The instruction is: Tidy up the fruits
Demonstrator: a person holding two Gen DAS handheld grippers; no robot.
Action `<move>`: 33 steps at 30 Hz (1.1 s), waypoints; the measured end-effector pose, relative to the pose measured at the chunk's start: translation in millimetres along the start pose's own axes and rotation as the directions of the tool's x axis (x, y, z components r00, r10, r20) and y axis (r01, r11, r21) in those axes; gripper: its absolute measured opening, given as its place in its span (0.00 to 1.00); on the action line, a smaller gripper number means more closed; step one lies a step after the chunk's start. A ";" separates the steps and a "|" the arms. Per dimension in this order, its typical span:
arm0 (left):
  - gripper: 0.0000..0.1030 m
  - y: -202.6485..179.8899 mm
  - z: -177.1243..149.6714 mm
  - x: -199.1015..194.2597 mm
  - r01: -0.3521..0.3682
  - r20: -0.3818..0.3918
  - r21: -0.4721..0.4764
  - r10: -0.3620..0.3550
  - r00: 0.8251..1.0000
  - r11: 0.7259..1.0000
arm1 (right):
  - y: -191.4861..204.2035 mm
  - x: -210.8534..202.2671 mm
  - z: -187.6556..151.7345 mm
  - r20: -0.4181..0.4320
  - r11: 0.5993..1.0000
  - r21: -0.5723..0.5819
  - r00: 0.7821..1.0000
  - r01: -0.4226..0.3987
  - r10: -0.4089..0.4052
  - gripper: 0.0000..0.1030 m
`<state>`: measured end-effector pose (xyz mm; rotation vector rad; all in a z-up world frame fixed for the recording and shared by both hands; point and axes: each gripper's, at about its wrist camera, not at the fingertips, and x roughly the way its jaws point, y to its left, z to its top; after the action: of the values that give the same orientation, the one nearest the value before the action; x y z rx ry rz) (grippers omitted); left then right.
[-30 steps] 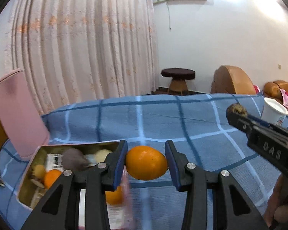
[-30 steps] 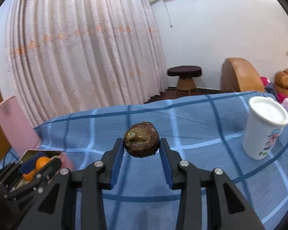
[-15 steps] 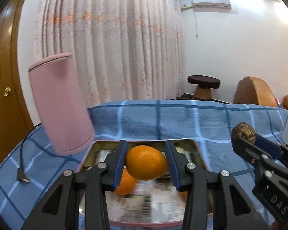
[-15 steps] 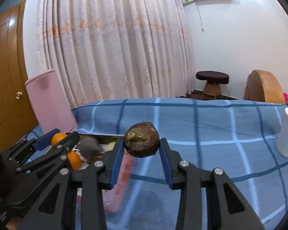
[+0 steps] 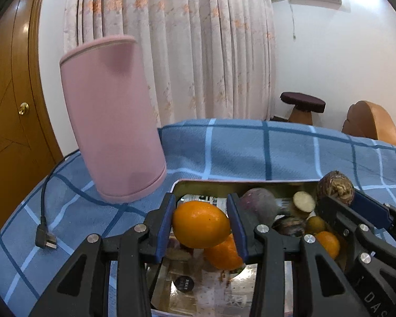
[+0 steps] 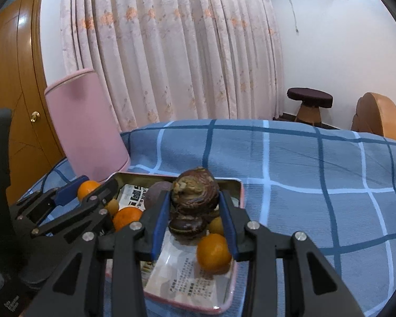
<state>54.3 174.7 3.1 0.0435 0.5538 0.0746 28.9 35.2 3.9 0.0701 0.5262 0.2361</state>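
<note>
The left gripper (image 5: 201,224) clamps an orange (image 5: 200,224) at the lower centre of its view, above the near left part of the metal tin (image 5: 224,182). The right gripper (image 6: 194,208) clamps a wrinkled brown fruit (image 6: 195,194) over the tin's middle. In the tin lie more oranges (image 6: 213,253) and dark fruits (image 6: 187,227). A pink cylinder (image 5: 111,121) stands on the blue checked cloth (image 5: 250,153), upper left of the tin
</note>
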 end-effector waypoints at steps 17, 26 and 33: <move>0.41 -10.2 -1.5 2.4 -0.059 0.011 0.070 0.059 0.998 0.996 | -3.0 25.6 -4.8 -0.098 0.999 0.027 0.994 -0.040 0.043 0.41; 0.42 -9.4 -3.3 -1.1 -0.053 0.020 0.067 0.051 0.998 0.996 | -4.2 18.5 -8.1 -0.078 0.996 0.023 0.994 -0.080 0.082 0.41; 0.79 -7.2 -2.6 -4.4 -0.019 0.016 0.023 0.018 1.000 1.000 | -15.9 -4.6 -5.7 0.018 0.996 0.061 0.998 -0.062 0.061 0.66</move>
<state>49.6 167.2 2.7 0.0718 0.5388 0.0857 25.5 18.6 -0.8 0.1481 0.5156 0.2794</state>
